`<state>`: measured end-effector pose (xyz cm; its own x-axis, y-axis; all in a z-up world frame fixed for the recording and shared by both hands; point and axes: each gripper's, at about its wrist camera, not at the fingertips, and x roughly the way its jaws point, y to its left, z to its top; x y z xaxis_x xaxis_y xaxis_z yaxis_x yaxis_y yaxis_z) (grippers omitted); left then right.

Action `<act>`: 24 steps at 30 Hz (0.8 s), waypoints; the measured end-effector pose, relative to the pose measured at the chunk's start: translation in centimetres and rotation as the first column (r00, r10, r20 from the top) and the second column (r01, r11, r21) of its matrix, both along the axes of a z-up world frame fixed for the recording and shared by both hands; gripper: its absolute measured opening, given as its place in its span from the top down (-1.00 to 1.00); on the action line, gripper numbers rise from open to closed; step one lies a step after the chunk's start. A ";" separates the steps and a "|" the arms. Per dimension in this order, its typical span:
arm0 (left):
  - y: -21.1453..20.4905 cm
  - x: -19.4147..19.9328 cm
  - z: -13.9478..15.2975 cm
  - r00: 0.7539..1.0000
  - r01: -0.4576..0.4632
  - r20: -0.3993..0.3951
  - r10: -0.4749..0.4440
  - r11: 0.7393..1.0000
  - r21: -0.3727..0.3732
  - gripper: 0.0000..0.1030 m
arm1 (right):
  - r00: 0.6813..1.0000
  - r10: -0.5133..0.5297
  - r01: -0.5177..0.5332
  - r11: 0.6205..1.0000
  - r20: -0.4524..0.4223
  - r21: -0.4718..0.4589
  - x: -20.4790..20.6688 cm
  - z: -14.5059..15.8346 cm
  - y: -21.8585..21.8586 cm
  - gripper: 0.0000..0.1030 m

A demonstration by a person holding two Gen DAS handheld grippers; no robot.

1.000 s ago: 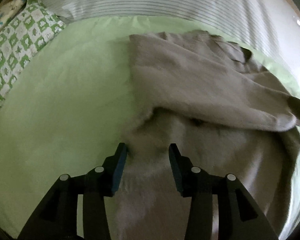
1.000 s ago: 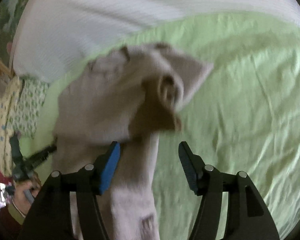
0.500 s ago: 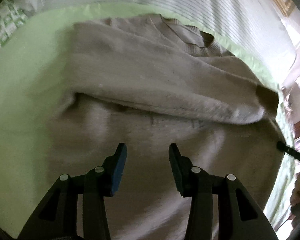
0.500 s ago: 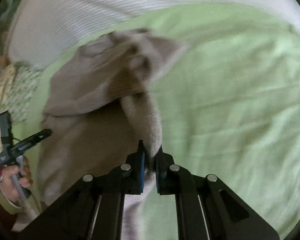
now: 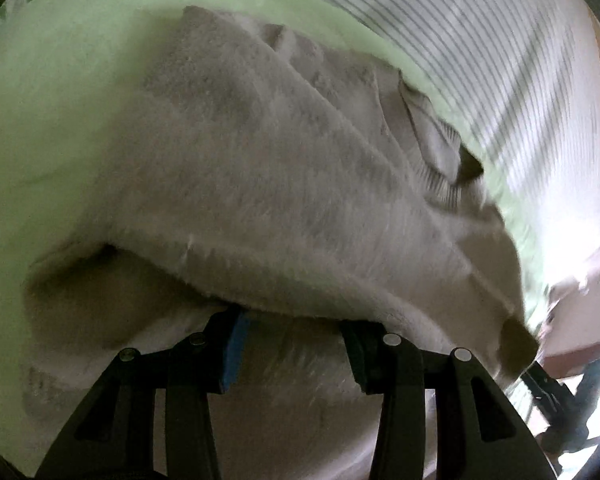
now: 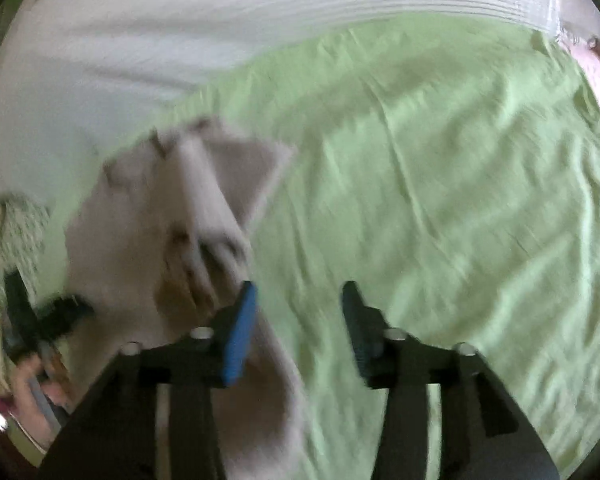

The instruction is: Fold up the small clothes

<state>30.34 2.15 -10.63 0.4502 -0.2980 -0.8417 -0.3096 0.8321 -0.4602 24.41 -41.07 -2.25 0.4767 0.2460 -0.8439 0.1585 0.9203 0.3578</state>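
My left gripper is spread wide, its tips pushed in under the folded-over edge of the sweater, with fuzzy knit lying between and below them; nothing is pinched. My right gripper is likewise released, jaws apart over bare sheet, its left finger just beside the sweater's near edge.

The green bedsheet fills most of the right wrist view, wrinkled in long creases. Behind it runs a white striped cover, which also shows along the top right of the left wrist view.

The sweater lies on the sheet, a beige-grey fuzzy knit. In the left wrist view it takes up nearly the whole frame: one layer is folded across the body, making a thick rounded edge right at my fingertips, with a shadowed hollow under it on the left. In the right wrist view the sweater sits left of centre, blurred, bunched in folds with a darker brown patch in the middle.

The ribbed collar shows at the far right side of the garment, tilted, with a darker inner face.
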 end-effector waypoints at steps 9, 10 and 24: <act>0.2 1.7 -0.8 0.998 -0.032 0.046 0.032 0.999 -0.007 0.82 | 0.992 -0.104 0.113 0.983 -0.070 0.147 10.2 -3.7 -0.1 0.04; 0.2 1.6 -0.7 0.998 -0.030 0.062 0.030 1.000 -0.009 0.84 | 0.992 -0.096 0.107 0.984 -0.084 0.145 10.9 -4.2 0.2 0.04; 0.3 0.9 4.6 0.959 0.059 0.271 -0.087 0.992 0.109 0.88 | 0.993 0.014 0.005 0.987 0.116 -0.162 13.8 2.4 0.0 0.86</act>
